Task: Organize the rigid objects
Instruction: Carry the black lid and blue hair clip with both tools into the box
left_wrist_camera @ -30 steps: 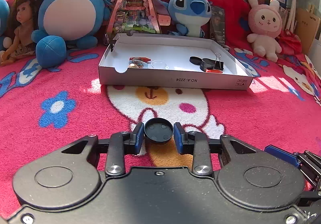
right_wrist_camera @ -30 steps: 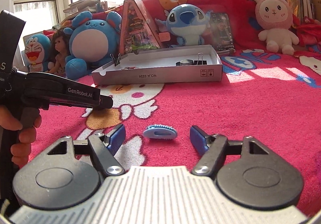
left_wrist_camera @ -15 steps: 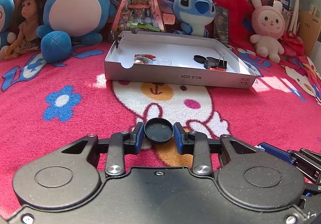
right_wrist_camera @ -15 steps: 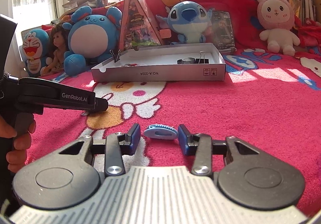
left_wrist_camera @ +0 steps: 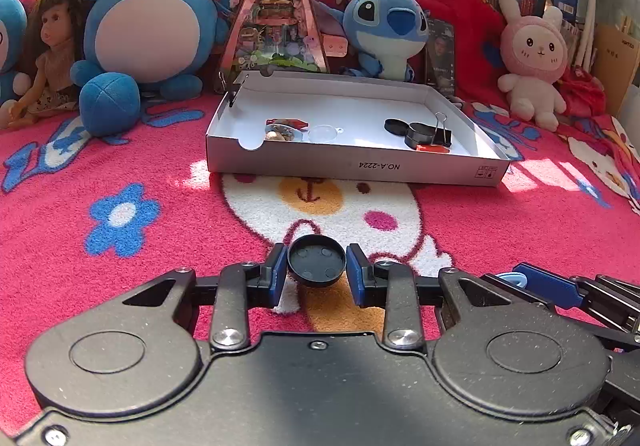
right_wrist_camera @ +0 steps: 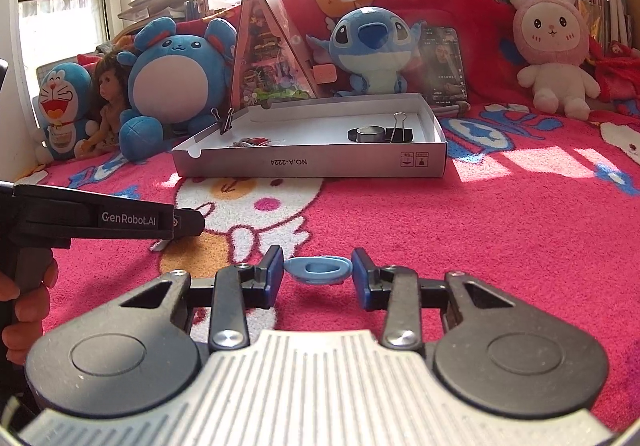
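The box (left_wrist_camera: pixel 360 166) wall reads "NO.A-2224"; the left tongs (right_wrist_camera: pixel 188 222) read "GenRobot.AI".

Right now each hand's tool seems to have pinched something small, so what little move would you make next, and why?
Probably lift both a little off the blanket, then carry them toward the white box. The left gripper is shut on the black cap, and the right gripper, whose fingers have just been closing, now pinches the blue clip. Similar small things already lie in that box.
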Motion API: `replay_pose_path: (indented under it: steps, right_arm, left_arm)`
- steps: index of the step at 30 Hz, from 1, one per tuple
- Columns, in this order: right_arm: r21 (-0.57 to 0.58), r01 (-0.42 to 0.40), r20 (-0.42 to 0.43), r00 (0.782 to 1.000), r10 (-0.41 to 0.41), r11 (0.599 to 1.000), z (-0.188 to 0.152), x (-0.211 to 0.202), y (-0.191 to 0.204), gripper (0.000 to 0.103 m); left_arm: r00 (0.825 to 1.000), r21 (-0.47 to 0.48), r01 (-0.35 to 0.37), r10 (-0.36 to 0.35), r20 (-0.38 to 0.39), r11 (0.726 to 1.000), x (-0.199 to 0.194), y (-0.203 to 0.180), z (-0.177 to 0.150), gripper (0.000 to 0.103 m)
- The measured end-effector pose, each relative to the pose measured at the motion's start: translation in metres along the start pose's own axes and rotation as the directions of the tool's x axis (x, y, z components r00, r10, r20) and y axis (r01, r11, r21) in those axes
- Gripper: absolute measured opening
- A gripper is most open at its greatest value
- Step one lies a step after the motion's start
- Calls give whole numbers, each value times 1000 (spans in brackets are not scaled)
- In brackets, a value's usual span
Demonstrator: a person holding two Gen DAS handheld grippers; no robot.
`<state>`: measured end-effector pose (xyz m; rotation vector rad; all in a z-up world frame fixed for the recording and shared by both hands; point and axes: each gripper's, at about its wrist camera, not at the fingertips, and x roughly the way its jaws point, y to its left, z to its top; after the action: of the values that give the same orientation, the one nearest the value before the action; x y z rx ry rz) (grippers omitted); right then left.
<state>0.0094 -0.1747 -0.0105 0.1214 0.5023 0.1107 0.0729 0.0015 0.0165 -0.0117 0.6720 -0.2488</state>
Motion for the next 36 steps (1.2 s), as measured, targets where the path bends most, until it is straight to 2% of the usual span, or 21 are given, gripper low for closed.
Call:
replay_pose_path:
  steps: [16, 28, 36]
  right_arm:
    - [20, 27, 43, 999, -27, 999, 43, 23, -13, 42]
    - [30, 40, 53, 998, -41, 999, 68, 42, -22, 42]
    - [45, 46, 42, 998, -48, 998, 76, 52, -28, 42]
  left_arm:
    - [1000, -1, 12, -12, 26, 1000, 15, -8, 31, 30]
    - [998, -14, -19, 20, 54, 1000, 28, -10, 53, 30]
    - [998, -36, -40, 42, 46, 999, 40, -7, 62, 30]
